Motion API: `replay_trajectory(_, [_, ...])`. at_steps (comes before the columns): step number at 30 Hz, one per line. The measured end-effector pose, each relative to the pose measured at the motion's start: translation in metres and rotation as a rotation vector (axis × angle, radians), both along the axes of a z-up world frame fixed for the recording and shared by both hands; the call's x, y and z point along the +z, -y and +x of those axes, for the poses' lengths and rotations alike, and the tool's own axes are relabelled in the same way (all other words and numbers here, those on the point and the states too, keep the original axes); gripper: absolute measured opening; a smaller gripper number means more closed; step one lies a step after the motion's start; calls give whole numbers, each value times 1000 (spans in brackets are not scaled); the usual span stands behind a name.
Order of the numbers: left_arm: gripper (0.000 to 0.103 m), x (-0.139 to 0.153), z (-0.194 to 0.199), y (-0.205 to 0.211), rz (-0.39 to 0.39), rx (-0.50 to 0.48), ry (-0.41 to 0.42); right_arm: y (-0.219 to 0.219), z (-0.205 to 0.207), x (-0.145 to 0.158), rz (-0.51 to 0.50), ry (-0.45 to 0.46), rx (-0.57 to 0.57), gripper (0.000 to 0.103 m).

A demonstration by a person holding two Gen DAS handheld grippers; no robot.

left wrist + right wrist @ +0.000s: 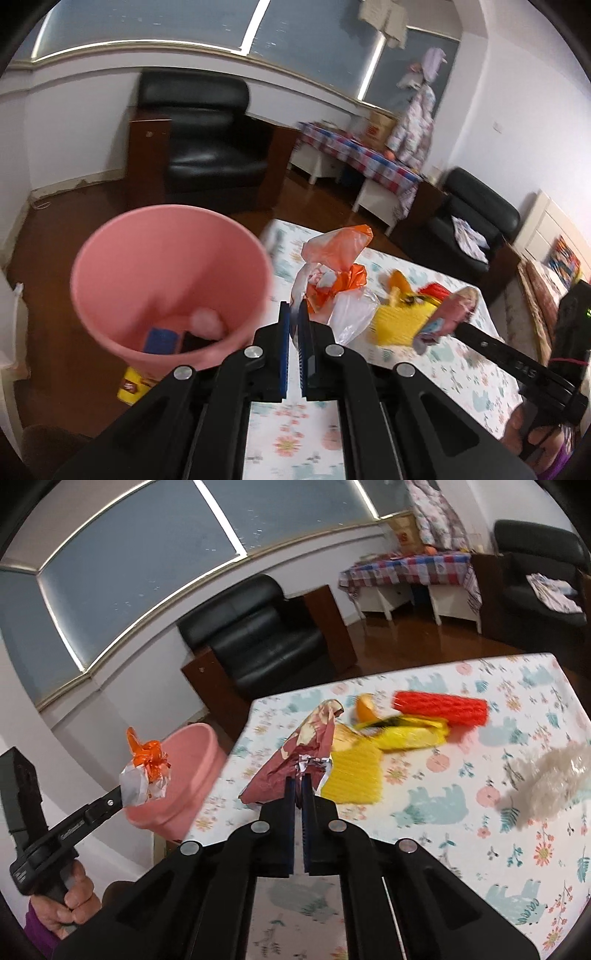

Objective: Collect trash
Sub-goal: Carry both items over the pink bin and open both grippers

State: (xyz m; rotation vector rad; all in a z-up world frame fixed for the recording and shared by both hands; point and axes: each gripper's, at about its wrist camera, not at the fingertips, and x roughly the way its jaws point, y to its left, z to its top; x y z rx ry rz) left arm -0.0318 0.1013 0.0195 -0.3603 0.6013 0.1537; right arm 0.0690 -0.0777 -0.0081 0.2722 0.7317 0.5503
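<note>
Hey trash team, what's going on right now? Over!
Left gripper shut on orange wrapper. Right gripper shut on maroon wrapper. Pink bin beside table, nothing blocking it. More trash on table.

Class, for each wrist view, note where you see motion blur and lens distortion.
Left wrist view: the yellow foam net and pink bin rim smear, while the left gripper stays sharp. Right wrist view: the crumpled clear plastic blurs, and window frames bow.

pink bin (170,280) contents blurred, yellow packet (131,387) half-hidden
</note>
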Motion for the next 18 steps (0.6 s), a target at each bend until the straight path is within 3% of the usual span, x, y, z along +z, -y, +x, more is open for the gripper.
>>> replay_trajectory(8, [3, -5, -18, -44, 3, 120, -21, -50, 3, 22, 7, 30, 112, 3])
replay_trajectory(18, [3, -17, -28, -81, 9, 210, -59, -141, 7, 26, -49, 53, 265, 3])
